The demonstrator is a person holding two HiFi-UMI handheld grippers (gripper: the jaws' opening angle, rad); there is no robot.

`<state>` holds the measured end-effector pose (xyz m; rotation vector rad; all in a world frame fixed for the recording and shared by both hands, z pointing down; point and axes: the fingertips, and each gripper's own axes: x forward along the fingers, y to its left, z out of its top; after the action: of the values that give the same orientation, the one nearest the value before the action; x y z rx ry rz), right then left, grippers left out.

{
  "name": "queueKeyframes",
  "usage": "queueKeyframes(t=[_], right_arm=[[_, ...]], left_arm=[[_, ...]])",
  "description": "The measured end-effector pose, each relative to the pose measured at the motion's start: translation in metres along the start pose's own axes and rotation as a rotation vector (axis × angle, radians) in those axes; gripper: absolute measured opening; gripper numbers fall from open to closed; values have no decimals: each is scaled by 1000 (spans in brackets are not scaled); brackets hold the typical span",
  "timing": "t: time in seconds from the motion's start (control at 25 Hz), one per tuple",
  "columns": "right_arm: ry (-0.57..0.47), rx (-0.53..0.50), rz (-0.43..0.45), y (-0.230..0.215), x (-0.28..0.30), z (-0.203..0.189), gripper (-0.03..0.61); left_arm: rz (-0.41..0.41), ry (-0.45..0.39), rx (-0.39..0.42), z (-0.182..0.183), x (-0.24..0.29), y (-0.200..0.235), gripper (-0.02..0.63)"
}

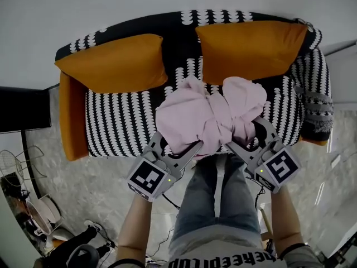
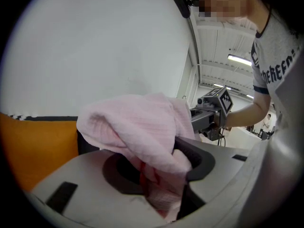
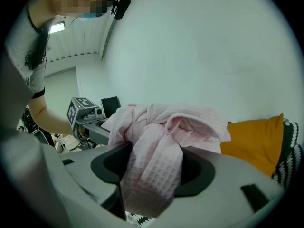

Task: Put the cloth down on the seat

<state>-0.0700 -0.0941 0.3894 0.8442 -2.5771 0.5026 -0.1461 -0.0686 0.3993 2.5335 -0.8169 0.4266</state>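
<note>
A bunched pink waffle cloth (image 1: 206, 116) hangs in the air over the black-and-white patterned sofa seat (image 1: 122, 127), stretched between both grippers. My left gripper (image 1: 179, 144) is shut on the cloth's left part, and my right gripper (image 1: 248, 135) is shut on its right part. In the left gripper view the cloth (image 2: 137, 122) spills over the left gripper (image 2: 156, 175), with the right gripper (image 2: 213, 110) beyond it. In the right gripper view a fold of the cloth (image 3: 156, 146) drops down through the right gripper (image 3: 152, 170), and the left gripper (image 3: 85, 113) shows at the left.
Two orange cushions (image 1: 114, 63) (image 1: 251, 46) lean on the sofa back. The armrests are orange, and a grey cloth (image 1: 318, 110) lies on the right one. The person's legs (image 1: 217, 200) stand at the seat's front edge. A fan and cables (image 1: 39, 211) clutter the floor at lower left.
</note>
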Motion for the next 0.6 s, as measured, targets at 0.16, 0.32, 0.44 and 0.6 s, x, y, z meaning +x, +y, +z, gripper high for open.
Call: queueKeyframes(t=[0.16, 0.32, 0.44, 0.6], right_arm=[[30, 27, 6, -1, 10, -24, 272], [52, 56, 6, -4, 20, -51, 270], [69, 62, 5, -8, 26, -70, 270], [88, 67, 5, -13, 37, -93, 270]], left_arm=[[-7, 16, -7, -23, 7, 5, 221], [-4, 14, 23, -48, 18, 10, 219], [-2, 30, 5, -67, 27, 13, 218], [-2, 47, -12, -88, 38, 20, 216]])
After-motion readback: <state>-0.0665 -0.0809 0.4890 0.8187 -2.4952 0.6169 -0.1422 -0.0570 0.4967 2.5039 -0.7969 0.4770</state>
